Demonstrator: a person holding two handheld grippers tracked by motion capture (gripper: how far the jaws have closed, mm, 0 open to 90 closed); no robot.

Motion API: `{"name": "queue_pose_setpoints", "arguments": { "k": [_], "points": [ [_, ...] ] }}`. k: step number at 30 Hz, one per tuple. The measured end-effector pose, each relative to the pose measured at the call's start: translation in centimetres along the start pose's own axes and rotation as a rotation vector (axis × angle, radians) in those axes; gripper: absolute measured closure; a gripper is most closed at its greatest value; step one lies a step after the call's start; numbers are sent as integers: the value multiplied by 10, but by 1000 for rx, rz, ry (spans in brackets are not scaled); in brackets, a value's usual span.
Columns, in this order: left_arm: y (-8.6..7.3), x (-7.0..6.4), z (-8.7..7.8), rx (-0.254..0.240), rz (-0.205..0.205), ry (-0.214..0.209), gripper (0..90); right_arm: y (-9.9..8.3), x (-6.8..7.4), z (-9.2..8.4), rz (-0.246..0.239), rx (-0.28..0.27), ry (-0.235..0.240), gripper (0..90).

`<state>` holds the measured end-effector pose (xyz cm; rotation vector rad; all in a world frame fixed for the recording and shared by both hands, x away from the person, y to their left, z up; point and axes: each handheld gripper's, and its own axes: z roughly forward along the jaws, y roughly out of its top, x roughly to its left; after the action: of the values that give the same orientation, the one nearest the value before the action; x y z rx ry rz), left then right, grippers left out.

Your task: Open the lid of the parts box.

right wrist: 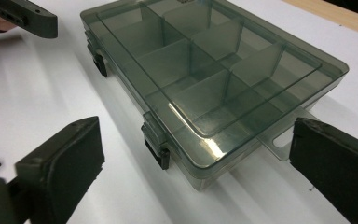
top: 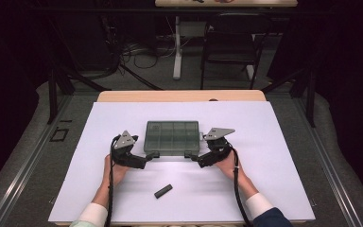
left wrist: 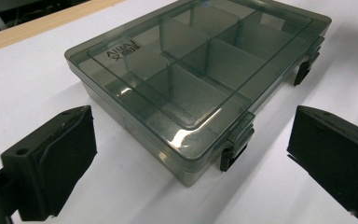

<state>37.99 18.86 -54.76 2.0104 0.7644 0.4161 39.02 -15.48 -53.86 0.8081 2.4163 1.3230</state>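
The compartment box [top: 172, 137], smoky translucent plastic with its lid shut, lay flat near the middle of the white tabletop [top: 274, 142], its two dark latches [left wrist: 235, 148] on the long side facing the person. The left gripper [top: 152, 155] sat just off the box's near left corner, its fingers [left wrist: 51, 161] spread wide with one latch between them, pinching nothing. The right gripper [top: 189, 154] mirrored it at the near right corner, its fingers [right wrist: 63, 165] likewise spread apart and empty, the other latch [right wrist: 156, 144] between them and the box's hanging tab [right wrist: 279, 140] beside the one finger. A small dark bar [top: 163, 191] lay on the tabletop nearer the person, well apart from the box.
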Motion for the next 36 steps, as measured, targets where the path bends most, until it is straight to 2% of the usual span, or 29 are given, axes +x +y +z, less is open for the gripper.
{"name": "queue_pose_setpoints", "arguments": {
  "k": [6, 8, 9, 14, 19, 26, 31, 36],
  "points": [
    [-1, 0, 5, 35, 7, -2, 31, -1, 2, 9, -2, 42, 6, 81],
    [-1, 0, 6, 38, 9, 0, 44, -1, 3, 9, -6, 42, 0, 93],
    [-1, 0, 7, 44, 8, -6, 54, 0, 4, 9, -7, 46, -10, 135],
    [-2, 0, 9, 65, 12, -3, 88, -2, 6, 11, -18, 68, -37, 153],
    [-3, 0, 11, 76, 9, 2, 151, -4, 7, 11, -11, 85, -63, 186],
    [-5, 0, 13, 84, 0, -2, 190, -6, 5, 14, 0, 108, -80, 251],
    [-5, -1, 15, 89, 2, -5, 224, -6, 6, 14, 3, 100, -91, 260],
    [-6, -1, 15, 93, -2, -2, 233, -8, 6, 16, -3, 116, -97, 269]
  ]
}}
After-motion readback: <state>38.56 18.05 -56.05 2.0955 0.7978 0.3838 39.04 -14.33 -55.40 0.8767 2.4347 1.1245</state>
